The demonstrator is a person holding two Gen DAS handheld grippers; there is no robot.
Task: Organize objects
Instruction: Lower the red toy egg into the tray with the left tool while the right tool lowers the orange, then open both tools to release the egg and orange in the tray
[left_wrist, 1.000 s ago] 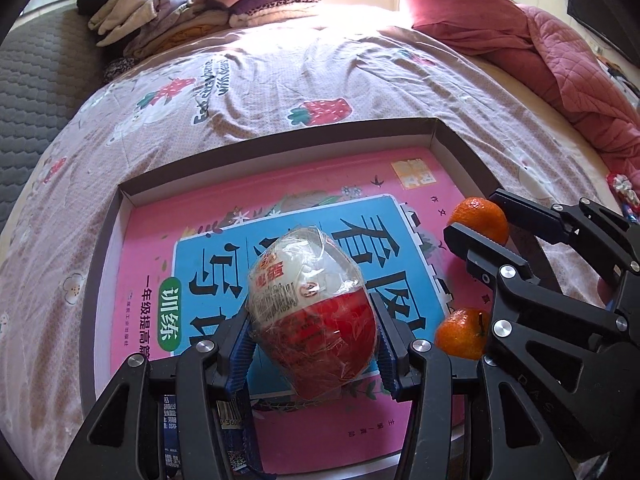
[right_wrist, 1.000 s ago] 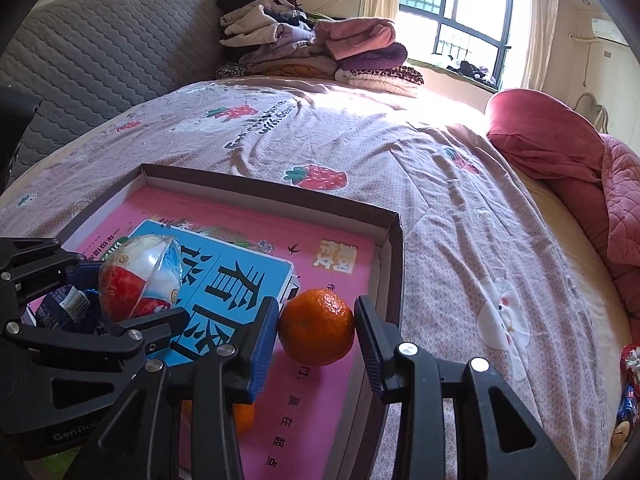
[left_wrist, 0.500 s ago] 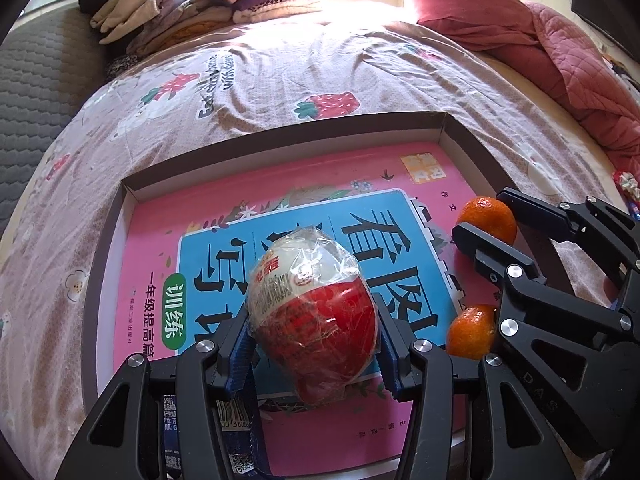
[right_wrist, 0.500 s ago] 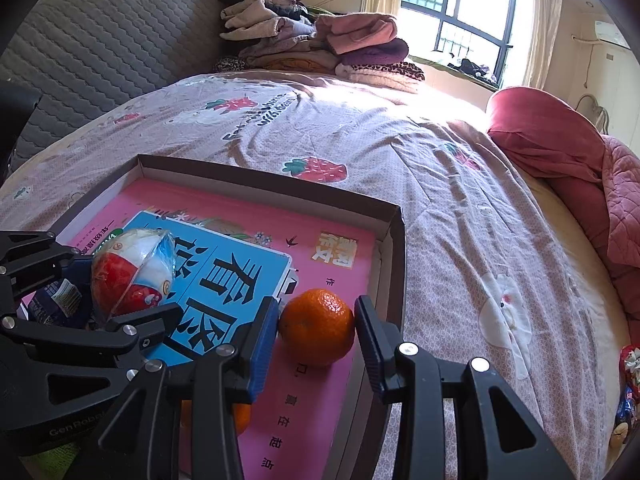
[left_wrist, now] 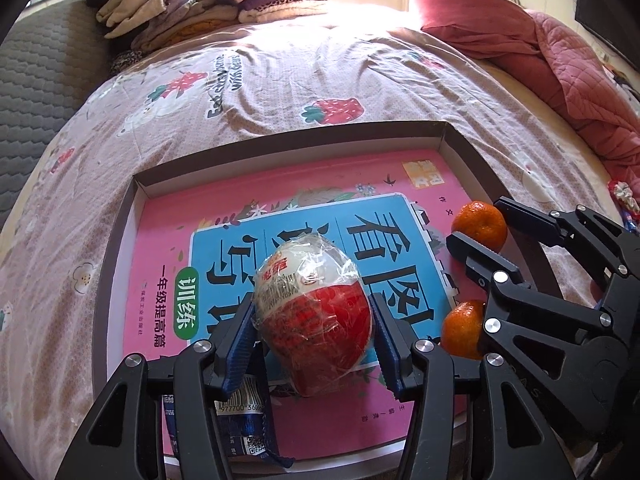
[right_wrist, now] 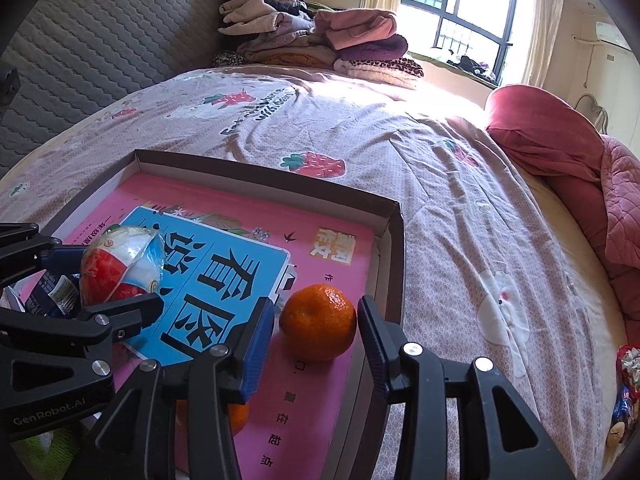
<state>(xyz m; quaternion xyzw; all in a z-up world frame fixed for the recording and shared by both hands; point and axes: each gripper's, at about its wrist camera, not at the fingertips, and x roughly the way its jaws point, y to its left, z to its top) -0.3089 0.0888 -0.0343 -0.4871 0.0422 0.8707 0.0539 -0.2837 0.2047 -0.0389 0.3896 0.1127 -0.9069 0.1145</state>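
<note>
A shallow cardboard box (left_wrist: 468, 148) lies on the bed with a pink and blue book (left_wrist: 168, 240) flat inside it. A plastic-wrapped red and white egg toy (left_wrist: 312, 308) rests on the book between the fingers of my left gripper (left_wrist: 314, 336). Its jaws are opening and the pads stand just off the wrap. At the box's right side an orange (right_wrist: 318, 328) sits on the book inside my right gripper (right_wrist: 316, 332). Those jaws are opening too, with a gap on both sides of the fruit. A second orange (left_wrist: 464, 330) lies nearer, partly hidden by the right gripper.
A blue packet (left_wrist: 240, 420) lies under my left fingers at the box's near edge. Folded clothes (right_wrist: 312, 40) are piled at the head of the bed, and a red quilt (right_wrist: 560, 148) lies on the right. Wrapped sweets (right_wrist: 628, 360) sit at the far right edge.
The right jaws have spread away from the orange, which stays on the book. The left jaws have widened slightly around the egg toy. Neither hand has shifted noticeably.
</note>
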